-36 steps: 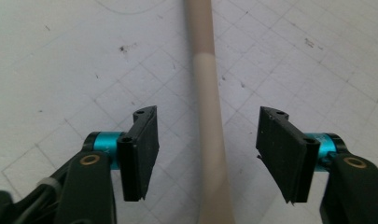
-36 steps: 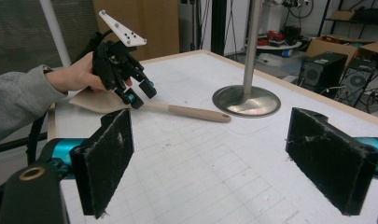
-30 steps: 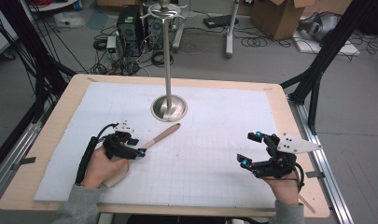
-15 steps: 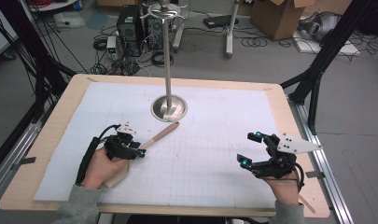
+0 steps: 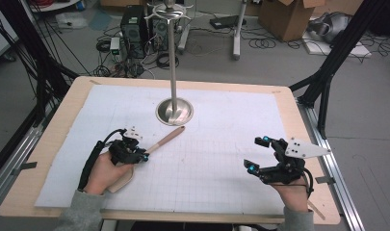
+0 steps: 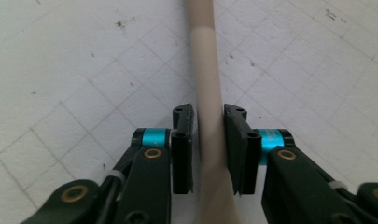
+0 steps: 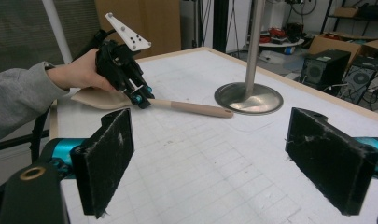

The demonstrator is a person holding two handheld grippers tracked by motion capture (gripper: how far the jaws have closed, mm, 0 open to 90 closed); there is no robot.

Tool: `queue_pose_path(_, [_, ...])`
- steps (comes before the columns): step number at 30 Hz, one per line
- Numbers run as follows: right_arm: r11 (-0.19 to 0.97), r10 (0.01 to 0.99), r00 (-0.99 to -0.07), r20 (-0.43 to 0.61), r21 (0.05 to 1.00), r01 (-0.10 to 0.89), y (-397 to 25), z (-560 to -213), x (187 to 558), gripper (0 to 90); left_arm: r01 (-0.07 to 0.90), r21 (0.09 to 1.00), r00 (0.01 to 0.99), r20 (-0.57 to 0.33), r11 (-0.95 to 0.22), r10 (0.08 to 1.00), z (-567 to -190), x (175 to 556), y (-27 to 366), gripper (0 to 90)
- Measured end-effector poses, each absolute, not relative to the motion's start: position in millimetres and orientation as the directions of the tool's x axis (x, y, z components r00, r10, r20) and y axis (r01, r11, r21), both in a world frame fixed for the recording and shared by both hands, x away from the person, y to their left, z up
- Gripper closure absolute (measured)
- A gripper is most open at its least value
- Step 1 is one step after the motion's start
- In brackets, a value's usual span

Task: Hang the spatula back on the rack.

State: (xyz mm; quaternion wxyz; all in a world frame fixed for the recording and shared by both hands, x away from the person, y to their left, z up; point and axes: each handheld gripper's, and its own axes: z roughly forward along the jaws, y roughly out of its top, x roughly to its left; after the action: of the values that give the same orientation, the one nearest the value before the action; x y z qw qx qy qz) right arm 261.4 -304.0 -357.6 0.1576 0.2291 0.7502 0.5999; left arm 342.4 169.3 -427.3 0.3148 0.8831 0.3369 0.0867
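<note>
Stillness marks this last second: nothing on the desk has shifted, and my left hand-held gripper stays closed on the handle of the pale beige wooden spatula, so I judge the grip settled and the lift not yet begun. Seen along its own black jaws, the rounded, smooth handle runs straight up between the two pads, pinched on both sides. From above, the spatula lies flat on the white gridded paper mat, its handle tip pointing at, and ending just beside, the round polished steel base of the tall metal pole stand, while its broad flat blade sits under my left hand. My right hand-held gripper hovers well apart at the right side of the mat, jaws spread wide and holding nothing; its pads look rough and fuzzy, flecked with lint. The mat is matte and slightly smudged, the stand's base glossy and domed. If the spatula is meant for the stand's top, the slim handle may swivel in the pinch as I raise it
</note>
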Motion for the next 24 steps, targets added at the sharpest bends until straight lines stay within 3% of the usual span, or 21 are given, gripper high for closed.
queue_pose_path(24, [0.175, 0.535, -0.844, 0.036, 0.973, 0.153, -304.2, -357.6, 261.7, 14.4, 0.55, 0.612, 0.734, -0.03, -0.568, 0.679, -425.8, 341.1, 169.6, 78.0])
